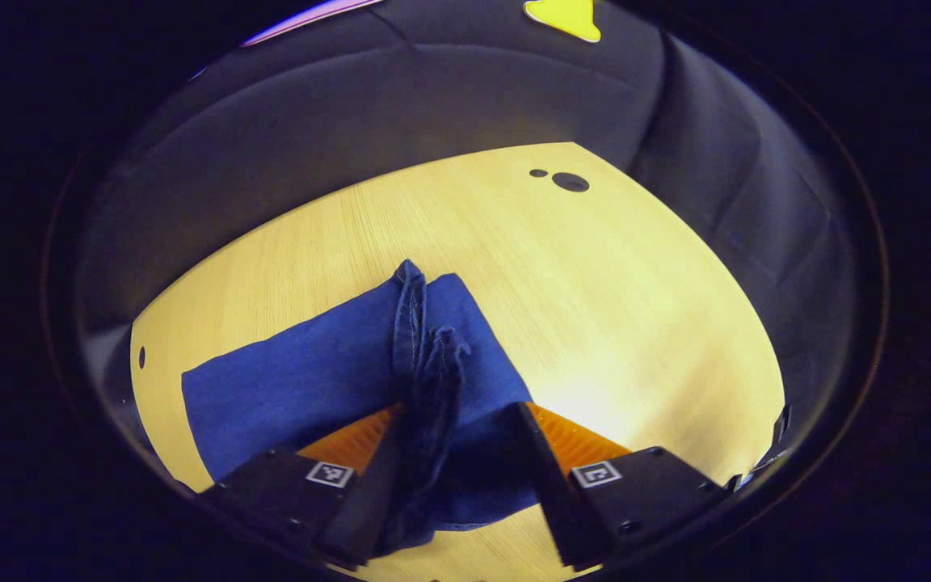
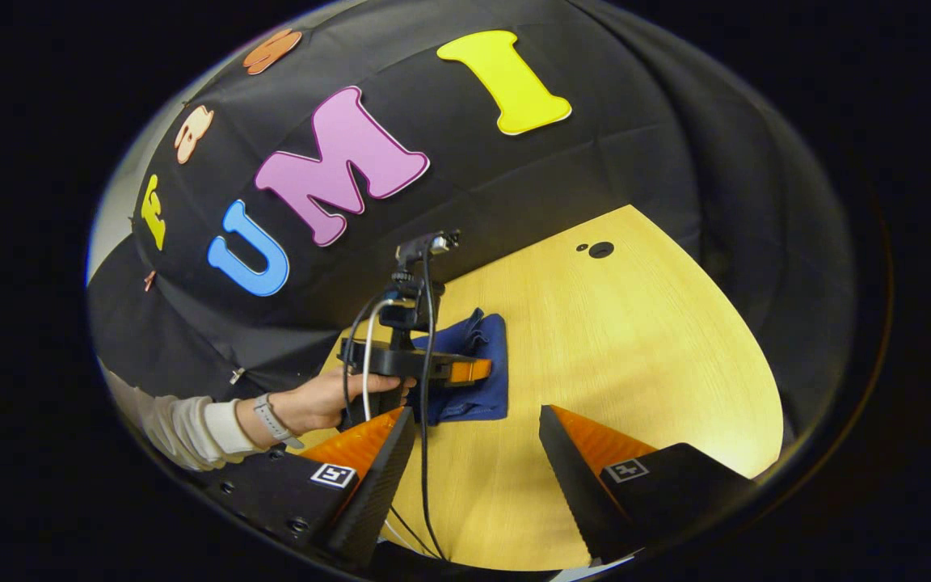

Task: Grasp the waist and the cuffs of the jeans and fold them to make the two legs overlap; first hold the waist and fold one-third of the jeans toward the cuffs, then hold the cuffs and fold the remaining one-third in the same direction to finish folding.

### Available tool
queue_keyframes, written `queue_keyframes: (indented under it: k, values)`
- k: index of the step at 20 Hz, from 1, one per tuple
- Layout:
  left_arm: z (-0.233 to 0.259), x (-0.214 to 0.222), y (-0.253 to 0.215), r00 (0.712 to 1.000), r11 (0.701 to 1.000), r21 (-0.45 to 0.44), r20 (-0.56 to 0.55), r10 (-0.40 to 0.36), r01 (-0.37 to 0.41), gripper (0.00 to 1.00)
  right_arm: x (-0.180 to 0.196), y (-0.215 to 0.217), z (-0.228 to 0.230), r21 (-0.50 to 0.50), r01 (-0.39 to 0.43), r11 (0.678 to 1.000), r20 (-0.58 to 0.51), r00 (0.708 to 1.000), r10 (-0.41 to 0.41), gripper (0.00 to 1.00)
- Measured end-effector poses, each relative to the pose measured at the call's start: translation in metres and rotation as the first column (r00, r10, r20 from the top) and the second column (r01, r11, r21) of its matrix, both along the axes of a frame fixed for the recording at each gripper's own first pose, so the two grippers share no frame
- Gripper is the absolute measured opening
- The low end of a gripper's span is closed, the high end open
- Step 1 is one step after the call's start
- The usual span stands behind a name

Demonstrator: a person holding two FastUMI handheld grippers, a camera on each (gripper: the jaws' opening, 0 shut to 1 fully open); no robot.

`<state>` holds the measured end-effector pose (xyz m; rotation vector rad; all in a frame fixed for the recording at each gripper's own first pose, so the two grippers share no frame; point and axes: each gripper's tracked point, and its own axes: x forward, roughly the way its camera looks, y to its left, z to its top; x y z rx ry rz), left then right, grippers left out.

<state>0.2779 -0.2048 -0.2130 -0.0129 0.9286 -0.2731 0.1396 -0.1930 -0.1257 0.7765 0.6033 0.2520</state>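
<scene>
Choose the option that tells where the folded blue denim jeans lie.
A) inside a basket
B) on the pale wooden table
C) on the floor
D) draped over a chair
B: the folded blue denim jeans rest flat on the pale wooden table, with the left tool open around a raised fold of them.

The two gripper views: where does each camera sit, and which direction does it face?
Left gripper view: rides on the left gripper, looks down along its open jaws at the folded jeans on the wooden table.
Right gripper view: rides on the right gripper, jaws open over bare table, faces the left gripper and the hand holding it.
Shared: jeans, table, two dark holes, black cloth wall.
</scene>
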Motion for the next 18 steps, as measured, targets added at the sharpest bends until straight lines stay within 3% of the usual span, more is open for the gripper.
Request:
queue_keyframes:
  k: [1, 2, 4, 7, 10, 11, 12, 14, 18]
  values:
    - [0.023, -0.01, -0.004, 1.0, 0.998, -0.056, 0.027, 0.013, -0.012, 0.94, -0.002, 0.001, 0.005, -0.008, -0.004, 1.0, 0.012, 1.0, 0.004, 0.95]
    - [0.055, -0.022, 0.0, 0.994, 0.992, -0.124, 0.099, 0.043, -0.031, 1.0, -0.005, 0.0, 0.013, -0.024, -0.006, 1.0, 0.03, 1.0, 0.006, 0.95]
    - [0.108, -0.045, 0.021, 0.966, 0.98, -0.193, 0.245, 0.087, -0.04, 0.99, -0.01, 0.003, 0.032, -0.056, 0.007, 0.998, 0.074, 0.997, -0.003, 0.95]
    - [0.181, -0.108, 0.062, 0.877, 0.971, -0.235, 0.461, 0.14, -0.031, 0.97, -0.025, 0.002, 0.059, -0.212, 0.043, 0.976, 0.148, 0.989, -0.012, 0.95]
    - [0.229, -0.193, 0.103, 0.776, 0.976, -0.211, 0.608, 0.168, -0.046, 0.97, -0.049, 0.005, 0.102, -0.38, 0.102, 0.919, 0.261, 0.965, 0.001, 0.95]
    - [0.241, -0.22, 0.112, 0.746, 0.978, -0.195, 0.642, 0.179, -0.067, 0.97, -0.059, 0.011, 0.12, -0.411, 0.123, 0.903, 0.295, 0.955, 0.005, 1.0]
    - [0.257, -0.256, 0.124, 0.702, 0.976, -0.195, 0.681, 0.208, -0.1, 0.97, -0.073, 0.021, 0.149, -0.434, 0.144, 0.889, 0.357, 0.934, 0.023, 0.97]
    - [0.276, -0.312, 0.126, 0.658, 0.965, -0.225, 0.708, 0.256, -0.134, 0.96, -0.092, 0.031, 0.194, -0.478, 0.2, 0.855, 0.45, 0.892, 0.043, 0.97]
    - [0.296, -0.363, 0.123, 0.628, 0.942, -0.302, 0.707, 0.325, -0.146, 0.96, -0.124, 0.038, 0.262, -0.462, 0.322, 0.826, 0.577, 0.817, 0.005, 0.97]
